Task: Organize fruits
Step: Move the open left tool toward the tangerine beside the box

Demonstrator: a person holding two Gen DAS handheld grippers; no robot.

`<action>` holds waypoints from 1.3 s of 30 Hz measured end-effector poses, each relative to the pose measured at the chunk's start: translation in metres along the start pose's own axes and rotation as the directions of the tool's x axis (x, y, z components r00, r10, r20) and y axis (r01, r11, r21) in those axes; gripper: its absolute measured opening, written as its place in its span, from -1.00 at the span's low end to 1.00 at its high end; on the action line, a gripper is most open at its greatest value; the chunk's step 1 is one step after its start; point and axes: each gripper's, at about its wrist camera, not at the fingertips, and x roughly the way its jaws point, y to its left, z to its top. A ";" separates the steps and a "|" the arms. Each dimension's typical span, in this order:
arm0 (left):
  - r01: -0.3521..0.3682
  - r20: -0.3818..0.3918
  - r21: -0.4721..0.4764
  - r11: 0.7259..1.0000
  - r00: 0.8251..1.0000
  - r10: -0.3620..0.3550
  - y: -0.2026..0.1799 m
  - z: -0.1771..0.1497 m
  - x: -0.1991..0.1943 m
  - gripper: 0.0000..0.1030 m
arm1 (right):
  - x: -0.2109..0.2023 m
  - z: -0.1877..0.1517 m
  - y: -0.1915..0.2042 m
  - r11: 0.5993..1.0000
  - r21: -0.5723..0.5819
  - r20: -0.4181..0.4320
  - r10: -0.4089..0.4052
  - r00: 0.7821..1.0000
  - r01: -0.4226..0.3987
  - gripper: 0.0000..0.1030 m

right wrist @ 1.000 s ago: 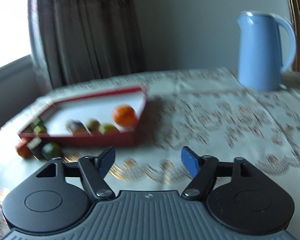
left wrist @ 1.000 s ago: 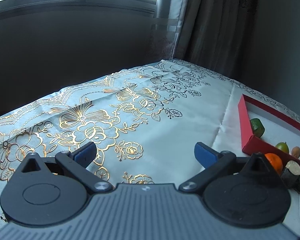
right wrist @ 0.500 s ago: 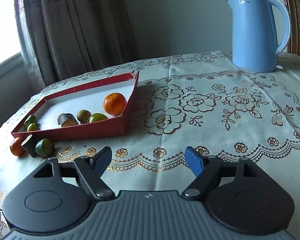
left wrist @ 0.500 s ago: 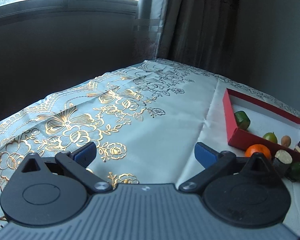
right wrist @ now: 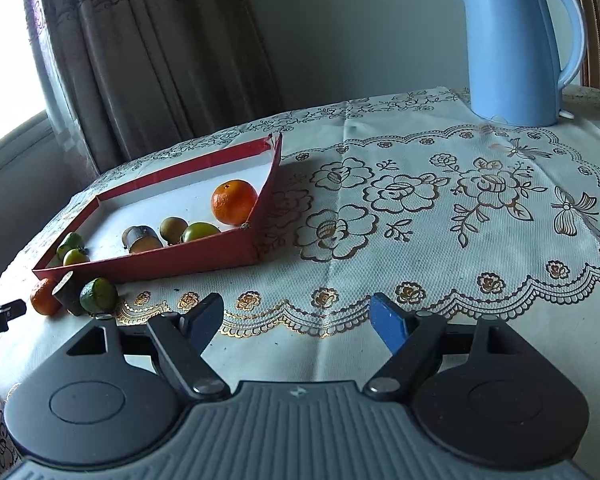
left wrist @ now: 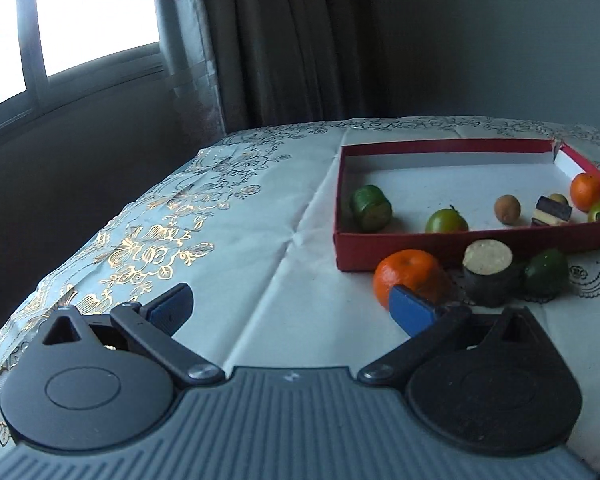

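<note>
Both released, the left claw (left wrist: 290,306) faces the orange (left wrist: 407,278) at one o'clock, outside the tray (left wrist: 439,246), ready to grab.

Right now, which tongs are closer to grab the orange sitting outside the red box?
Probably the left tongs: they are open and the orange lies just past their right fingertip, in front of the red box. The right tongs are open too, but point away, with it far to their left.

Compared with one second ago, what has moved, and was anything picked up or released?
The left gripper swung right toward the red box, so the orange outside it now sits by its right fingertip. The right gripper shifted only slightly. Both stayed open and empty; no fruit moved.
</note>
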 end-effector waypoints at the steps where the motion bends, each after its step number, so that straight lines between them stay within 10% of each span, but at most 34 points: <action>1: 0.001 -0.004 -0.002 1.000 1.000 -0.001 -0.001 0.002 0.002 1.00 | 0.000 0.000 0.000 1.000 0.000 -0.001 0.000 1.000 0.000 0.56; 13: 0.155 0.017 -0.025 0.988 0.988 -0.155 -0.004 0.010 0.003 1.00 | 0.001 -0.001 0.001 1.000 -0.007 -0.007 -0.004 1.000 0.004 0.58; 35: 0.186 -0.035 0.006 0.982 0.982 -0.186 -0.021 0.013 0.024 1.00 | 0.002 -0.001 0.001 1.000 -0.009 -0.010 -0.003 1.000 0.003 0.60; 39: 0.227 -0.013 0.052 0.973 0.974 -0.226 -0.025 0.011 0.018 0.64 | 0.002 -0.001 0.001 1.000 -0.009 -0.010 -0.003 1.000 0.003 0.61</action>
